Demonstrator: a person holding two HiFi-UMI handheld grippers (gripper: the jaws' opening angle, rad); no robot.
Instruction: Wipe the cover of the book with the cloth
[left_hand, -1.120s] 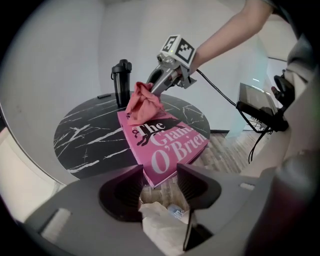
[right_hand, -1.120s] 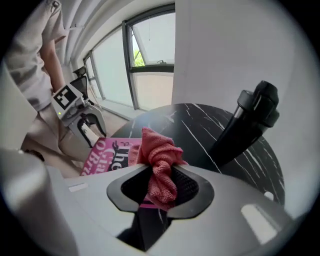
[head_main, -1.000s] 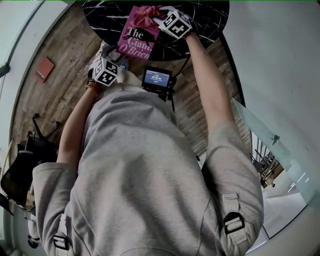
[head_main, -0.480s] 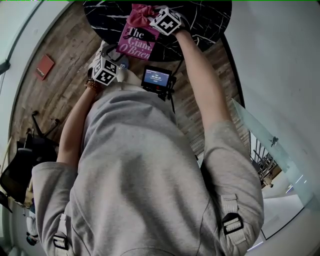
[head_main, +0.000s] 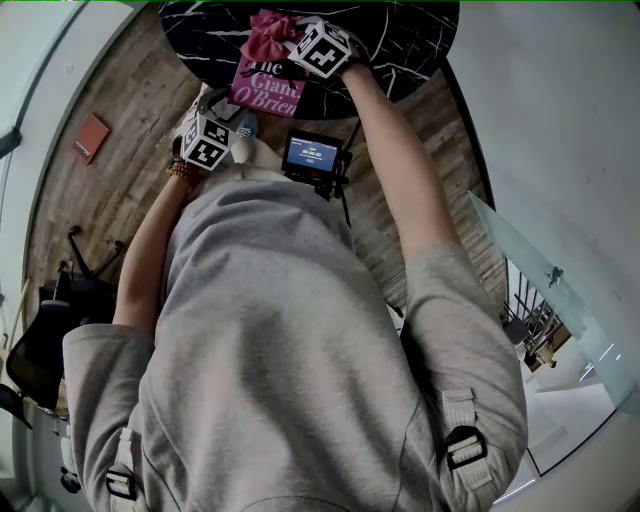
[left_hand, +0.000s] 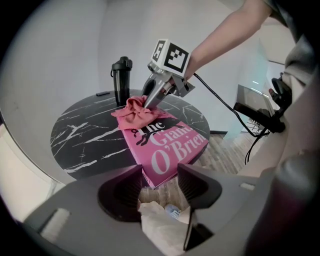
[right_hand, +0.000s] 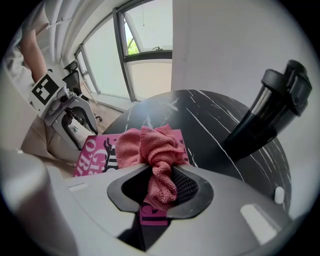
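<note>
Black table (head_main: 410, 40) bears book (head_main: 268, 88); right tongs (right_hand: 160, 187) clamp cloth (right_hand: 150, 145).

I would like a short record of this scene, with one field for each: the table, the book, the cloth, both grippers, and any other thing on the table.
table: round, black top with white veins
book: pink cover, lying flat at the table's near edge
cloth: pink, bunched, on the far end of the cover
right gripper: shut on the cloth, holding it on the book
left gripper: open, empty, held off the table
bottle: black, upright, behind the book
</note>
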